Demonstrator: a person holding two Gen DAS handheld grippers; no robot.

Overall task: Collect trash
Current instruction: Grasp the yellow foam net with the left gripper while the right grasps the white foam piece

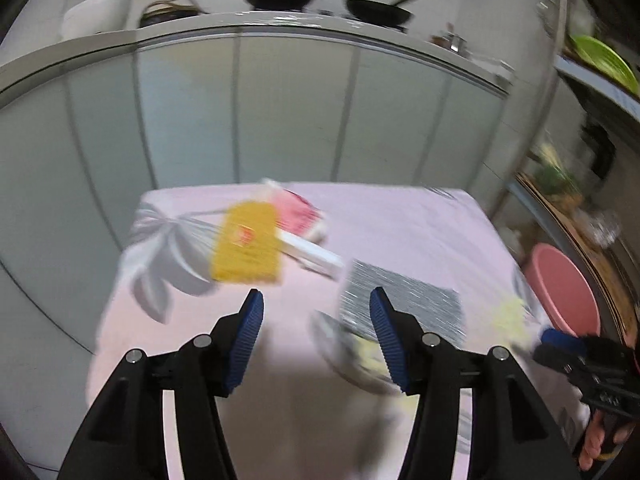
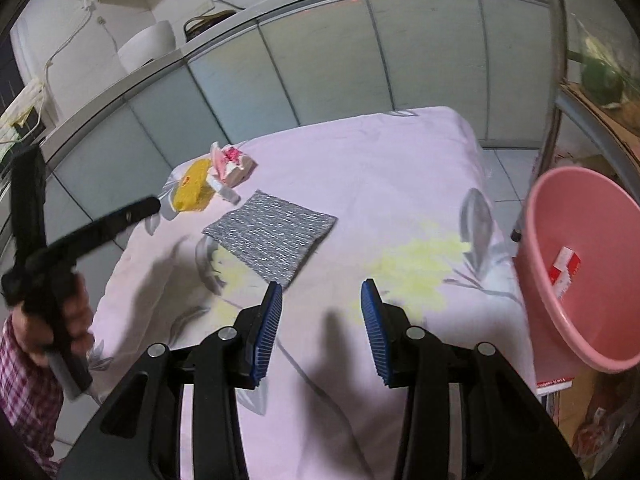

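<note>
While both tools hang above the pink floral worktop (image 2: pixel 400 152), the left hand-held gripper (image 1: pixel 316 300) is released, nothing between its jaws. Near the far left corner lie a yellow packet (image 2: pixel 192 192), a pink-and-white wrapper (image 2: pixel 234 162) and a small white box (image 2: pixel 225 192), touching. A grey cloth (image 2: pixel 272 236) lies mid-worktop. The right hand-held gripper (image 2: pixel 321 290) is released and empty. A pink bucket (image 2: pixel 592 344) at the right edge holds a red-and-white carton (image 2: pixel 564 270).
</note>
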